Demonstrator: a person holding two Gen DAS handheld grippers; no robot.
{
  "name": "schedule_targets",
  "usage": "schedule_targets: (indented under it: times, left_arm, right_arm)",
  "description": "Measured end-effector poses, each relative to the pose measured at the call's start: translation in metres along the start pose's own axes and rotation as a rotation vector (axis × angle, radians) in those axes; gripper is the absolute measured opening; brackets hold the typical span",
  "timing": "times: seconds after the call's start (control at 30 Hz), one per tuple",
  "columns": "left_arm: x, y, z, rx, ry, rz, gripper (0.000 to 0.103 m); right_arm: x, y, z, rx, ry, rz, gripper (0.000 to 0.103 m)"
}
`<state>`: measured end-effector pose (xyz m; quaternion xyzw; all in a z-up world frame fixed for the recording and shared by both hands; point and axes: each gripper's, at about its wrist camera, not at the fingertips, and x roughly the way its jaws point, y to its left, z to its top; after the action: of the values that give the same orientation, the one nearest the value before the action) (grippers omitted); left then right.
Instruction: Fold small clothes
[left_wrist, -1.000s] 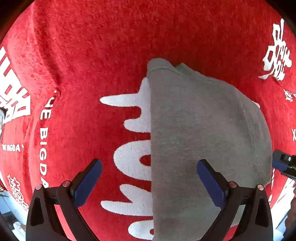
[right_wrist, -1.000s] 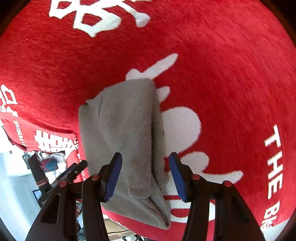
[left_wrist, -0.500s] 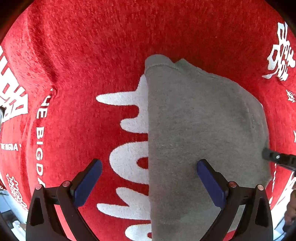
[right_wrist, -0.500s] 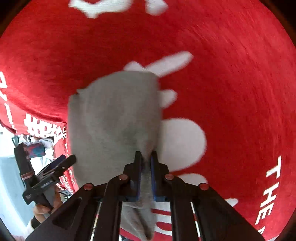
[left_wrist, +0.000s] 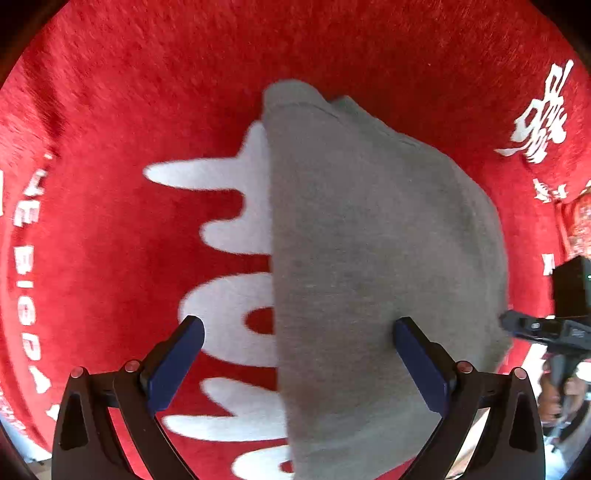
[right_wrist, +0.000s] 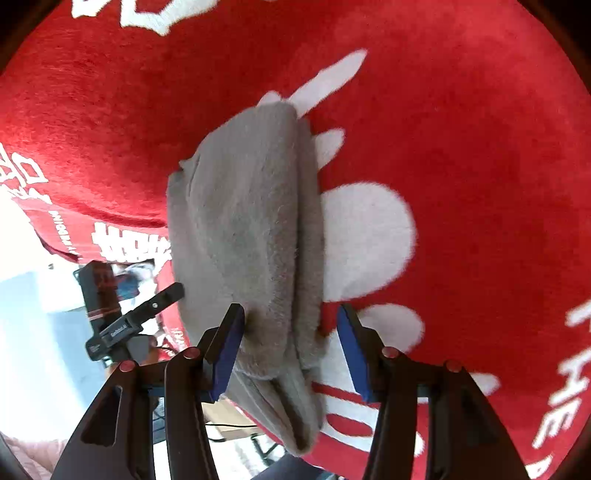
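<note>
A small grey garment (left_wrist: 376, 258) lies folded lengthwise on a red plush cloth with white lettering; its near end hangs over the cloth's front edge. My left gripper (left_wrist: 299, 356) is open, its blue pads astride the garment's left folded edge. In the right wrist view the same grey garment (right_wrist: 251, 229) shows stacked layers. My right gripper (right_wrist: 291, 343) is open, with its pads on either side of the garment's near end and its left pad close against the fabric.
The red cloth (left_wrist: 147, 110) covers the whole work surface and drapes over the edge (right_wrist: 110, 236). The other gripper shows at the right edge of the left wrist view (left_wrist: 554, 328) and at the left of the right wrist view (right_wrist: 125, 317).
My right gripper was open, shut on the garment's near end half a second ago, and is open again now. The left gripper stayed open and moved slightly closer over the cloth.
</note>
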<state>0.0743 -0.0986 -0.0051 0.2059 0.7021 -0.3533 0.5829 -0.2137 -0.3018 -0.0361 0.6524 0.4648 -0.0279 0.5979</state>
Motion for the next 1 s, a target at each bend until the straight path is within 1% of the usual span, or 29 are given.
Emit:
schedule_targets:
  times: [0.03, 0.1, 0.17, 0.27, 0.3, 0.33, 0.43, 0.47, 0.5, 0.53, 0.57, 0.63, 0.67, 0.7, 0.77, 0.9, 1.0]
  left_arm:
    - [0.002, -0.002, -0.001, -0.003, 0.008, -0.026, 0.103]
    - [0.014, -0.002, 0.003, -0.017, 0.044, -0.111, 0.103]
    - [0.024, -0.007, 0.006, -0.029, 0.063, -0.144, 0.103]
    - [0.027, -0.017, 0.01, 0.005, 0.033, -0.141, 0.103]
    - [0.028, -0.02, 0.01, 0.011, 0.031, -0.129, 0.103]
    - [0.03, -0.022, 0.01, 0.014, 0.026, -0.107, 0.103]
    - [0.029, -0.023, 0.007, 0.02, 0.012, -0.094, 0.102]
    - [0.027, -0.024, 0.005, 0.018, 0.003, -0.09, 0.099]
    - [0.024, -0.023, 0.004, 0.015, -0.009, -0.09, 0.091]
    - [0.02, -0.023, 0.001, 0.014, -0.033, -0.093, 0.082]
    - [0.015, -0.024, -0.002, 0.019, -0.053, -0.096, 0.077]
    - [0.005, -0.022, -0.008, 0.038, -0.084, -0.109, 0.056]
    - [-0.001, -0.021, -0.011, 0.047, -0.096, -0.12, 0.053]
    - [-0.005, -0.021, -0.013, 0.053, -0.103, -0.125, 0.051]
    - [-0.017, -0.019, -0.018, 0.062, -0.114, -0.142, 0.051]
    - [-0.041, -0.007, -0.029, 0.066, -0.131, -0.174, 0.051]
    - [-0.07, 0.006, -0.043, 0.078, -0.153, -0.189, 0.051]
  right_arm:
    - [0.006, 0.001, 0.003, -0.009, 0.015, 0.027, 0.056]
    - [0.013, 0.003, 0.007, -0.023, 0.027, 0.046, 0.058]
    - [0.019, 0.007, 0.013, -0.036, 0.032, 0.073, 0.058]
    - [0.032, 0.018, 0.02, -0.072, 0.043, 0.096, 0.061]
    - [0.037, 0.021, 0.021, -0.085, 0.044, 0.101, 0.062]
    - [0.04, 0.022, 0.021, -0.084, 0.041, 0.103, 0.062]
    - [0.046, 0.029, 0.019, -0.073, 0.035, 0.096, 0.061]
    - [0.047, 0.03, 0.018, -0.068, 0.032, 0.084, 0.057]
    - [0.048, 0.031, 0.017, -0.061, 0.036, 0.072, 0.035]
    - [0.049, 0.033, 0.014, -0.049, 0.033, 0.078, 0.034]
    - [0.049, 0.036, 0.012, -0.047, 0.024, 0.085, 0.034]
    - [0.048, 0.047, 0.006, -0.046, 0.012, 0.109, 0.033]
    - [0.047, 0.052, 0.003, -0.037, 0.005, 0.124, 0.033]
    - [0.044, 0.055, -0.001, -0.028, 0.001, 0.141, 0.033]
    - [0.042, 0.067, -0.012, -0.013, -0.013, 0.173, 0.033]
    - [0.036, 0.09, -0.035, -0.02, -0.025, 0.196, 0.033]
    - [0.042, 0.111, -0.058, -0.033, -0.024, 0.214, 0.033]
